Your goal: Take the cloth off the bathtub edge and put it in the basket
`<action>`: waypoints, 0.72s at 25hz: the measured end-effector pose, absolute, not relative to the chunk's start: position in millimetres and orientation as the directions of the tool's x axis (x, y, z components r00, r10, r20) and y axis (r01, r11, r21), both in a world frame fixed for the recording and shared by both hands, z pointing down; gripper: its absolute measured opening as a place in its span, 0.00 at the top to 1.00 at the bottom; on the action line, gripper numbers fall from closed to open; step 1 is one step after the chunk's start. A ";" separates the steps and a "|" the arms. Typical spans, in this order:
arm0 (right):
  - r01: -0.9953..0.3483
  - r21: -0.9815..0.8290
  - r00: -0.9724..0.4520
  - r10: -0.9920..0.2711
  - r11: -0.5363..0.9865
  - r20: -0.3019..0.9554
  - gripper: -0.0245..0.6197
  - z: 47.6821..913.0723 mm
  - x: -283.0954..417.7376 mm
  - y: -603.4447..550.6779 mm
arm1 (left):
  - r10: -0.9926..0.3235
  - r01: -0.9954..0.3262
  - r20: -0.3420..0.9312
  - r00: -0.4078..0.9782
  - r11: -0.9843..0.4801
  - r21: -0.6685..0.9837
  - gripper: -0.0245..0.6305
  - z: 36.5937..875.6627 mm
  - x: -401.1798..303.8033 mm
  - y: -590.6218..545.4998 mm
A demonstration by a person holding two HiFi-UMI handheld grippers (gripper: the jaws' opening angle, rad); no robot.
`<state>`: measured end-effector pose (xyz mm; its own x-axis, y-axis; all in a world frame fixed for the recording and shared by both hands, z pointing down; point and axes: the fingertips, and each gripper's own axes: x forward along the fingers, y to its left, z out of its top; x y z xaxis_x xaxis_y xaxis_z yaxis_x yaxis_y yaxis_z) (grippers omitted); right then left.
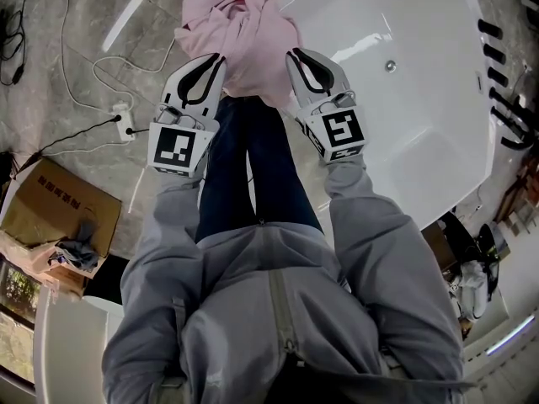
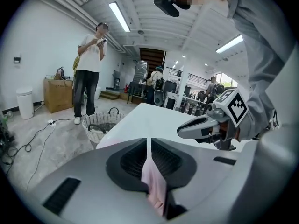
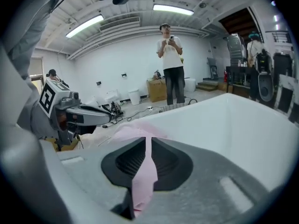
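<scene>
The pink cloth (image 1: 244,28) was bunched over the rim of the white bathtub (image 1: 404,99) at its left corner, directly ahead of both grippers.

The left gripper (image 1: 217,59) had its fingers (image 2: 133,160) pressed together on a fold of the cloth. The left gripper view showed pink fabric pinched between them and hanging below.

The right gripper (image 1: 293,55) was in the same condition. Its fingers (image 3: 131,164) were clamped on a strip of the cloth that trailed down between them.

The two grippers sat side by side and near each other, both angled downward toward the rim. The left held the cloth's left side and the right held its right side.

A woven basket (image 2: 100,124) with dark handles stood on the floor (image 1: 84,49) beyond the tub's far corner, apart from the cloth. A person (image 2: 88,69) in a white shirt stood just behind the basket. A cardboard box (image 1: 63,200) and a power strip (image 1: 125,123) lay on the floor at left.
</scene>
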<state>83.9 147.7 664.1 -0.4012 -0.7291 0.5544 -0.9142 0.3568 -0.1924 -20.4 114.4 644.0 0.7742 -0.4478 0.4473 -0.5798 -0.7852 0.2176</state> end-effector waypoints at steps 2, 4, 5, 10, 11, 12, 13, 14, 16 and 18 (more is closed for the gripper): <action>-0.910 -0.244 -0.414 -0.706 0.335 0.574 0.92 674.0 85.8 151.9 | -0.420 -0.570 0.473 0.775 -0.787 0.236 0.94 653.9 -19.2 118.1; -0.900 -0.302 -0.435 -0.679 0.314 0.591 0.85 683.1 85.5 156.9 | -0.382 -0.566 0.514 0.768 -0.781 0.265 0.71 665.4 -20.0 122.8; -0.892 -0.332 -0.450 -0.664 0.306 0.597 0.77 687.3 84.4 159.4 | -0.367 -0.569 0.536 0.760 -0.776 0.275 0.65 670.8 -21.5 124.4; -0.857 -0.424 -0.510 -0.601 0.293 0.615 0.46 703.1 79.0 168.8 | -0.349 -0.594 0.607 0.714 -0.760 0.262 0.51 689.2 -32.5 123.0; -0.855 -0.428 -0.515 -0.590 0.294 0.622 0.43 706.0 79.0 170.7 | -0.346 -0.596 0.615 0.708 -0.760 0.258 0.49 691.9 -33.8 122.2; -0.852 -0.436 -0.519 -0.578 0.290 0.630 0.40 709.5 79.5 172.8 | -0.340 -0.595 0.622 0.706 -0.761 0.259 0.47 694.5 -34.3 121.6; -0.847 -0.452 -0.526 -0.565 0.280 0.636 0.35 713.3 79.9 175.2 | -0.334 -0.594 0.628 0.703 -0.762 0.260 0.46 697.4 -34.6 121.1; -0.839 -0.474 -0.536 -0.550 0.267 0.640 0.27 717.3 79.6 177.9 | -0.327 -0.593 0.635 0.699 -0.762 0.260 0.44 700.8 -35.2 120.9; -0.820 -0.518 -0.562 -0.512 0.245 0.649 0.19 725.3 77.2 183.9 | -0.312 -0.591 0.656 0.688 -0.765 0.256 0.40 708.3 -37.8 121.0; -0.810 -0.536 -0.579 -0.466 0.237 0.669 0.14 735.1 75.8 190.6 | -0.290 -0.587 0.677 0.677 -0.768 0.257 0.37 715.7 -39.9 121.5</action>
